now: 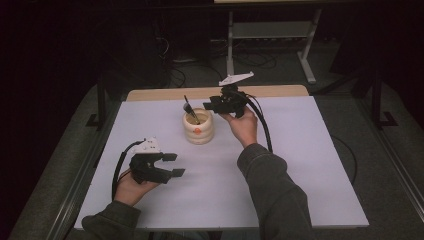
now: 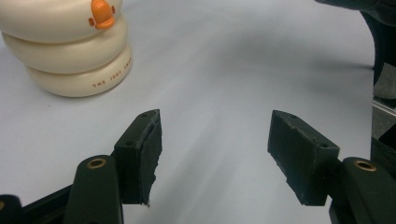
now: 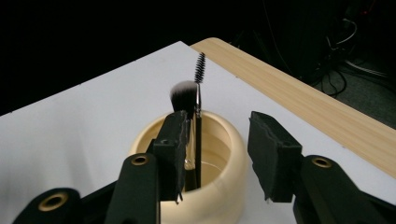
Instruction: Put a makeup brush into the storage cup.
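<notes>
A cream holder [image 1: 198, 129] made of stacked rings, with a small orange duck beak on its side, stands near the middle of the white table. A fluffy makeup brush [image 3: 183, 93] and a thin spiral wand [image 3: 200, 63] stand upright in it. My right gripper [image 1: 209, 104] hovers just above the holder's far right rim, open; in the right gripper view [image 3: 219, 140] its pads stand apart over the holder [image 3: 219, 154], with the wand's stem close beside the left pad. My left gripper [image 1: 173, 165] rests open near the front left, empty, its jaws [image 2: 215, 140] facing bare table, the holder [image 2: 70, 60] off to one side.
The white table top [image 1: 300, 165] has a wooden strip [image 1: 160, 93] along its far edge. A metal desk frame [image 1: 270, 35] and loose cables [image 1: 250, 60] sit on the dark floor behind. A sleeve [image 1: 272, 185] crosses the table's front right.
</notes>
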### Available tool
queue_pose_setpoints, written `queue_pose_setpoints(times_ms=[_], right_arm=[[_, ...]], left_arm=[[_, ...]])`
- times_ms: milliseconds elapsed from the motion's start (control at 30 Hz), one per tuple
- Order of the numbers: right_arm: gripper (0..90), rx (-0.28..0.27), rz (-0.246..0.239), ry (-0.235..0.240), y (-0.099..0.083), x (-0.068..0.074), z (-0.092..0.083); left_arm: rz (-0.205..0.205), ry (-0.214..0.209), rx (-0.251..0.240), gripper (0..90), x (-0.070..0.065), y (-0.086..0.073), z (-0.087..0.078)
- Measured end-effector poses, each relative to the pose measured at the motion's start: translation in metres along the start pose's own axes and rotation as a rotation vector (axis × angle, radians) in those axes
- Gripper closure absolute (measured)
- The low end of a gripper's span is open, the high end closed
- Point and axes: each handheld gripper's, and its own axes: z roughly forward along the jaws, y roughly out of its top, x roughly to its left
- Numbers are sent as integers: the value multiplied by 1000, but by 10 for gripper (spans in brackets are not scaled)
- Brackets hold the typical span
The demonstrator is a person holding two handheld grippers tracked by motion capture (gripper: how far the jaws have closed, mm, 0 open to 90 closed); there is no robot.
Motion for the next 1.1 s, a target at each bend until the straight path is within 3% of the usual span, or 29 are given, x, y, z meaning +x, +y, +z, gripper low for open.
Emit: queue_pose_setpoints(times_ms=[133,433,567,733,1100], right_arm=[[521,9,10,-13,-5,-4,-9],[415,3,22,-35,-15,-8,-25],[406,9,38,-42,-22,-12,-32],[386,16,55,-53,-31,-15,-40],[363,11,53,-75,-38,-20,-58]], left_arm=[[-17,3,-3,343,0,0,-1],[-15,9,3,321,2,-1,0],[-30,10,-3,321,1,-1,0],[-8,23,-2,309,2,-1,-1],[-23,43,-21,291,3,-2,-4]])
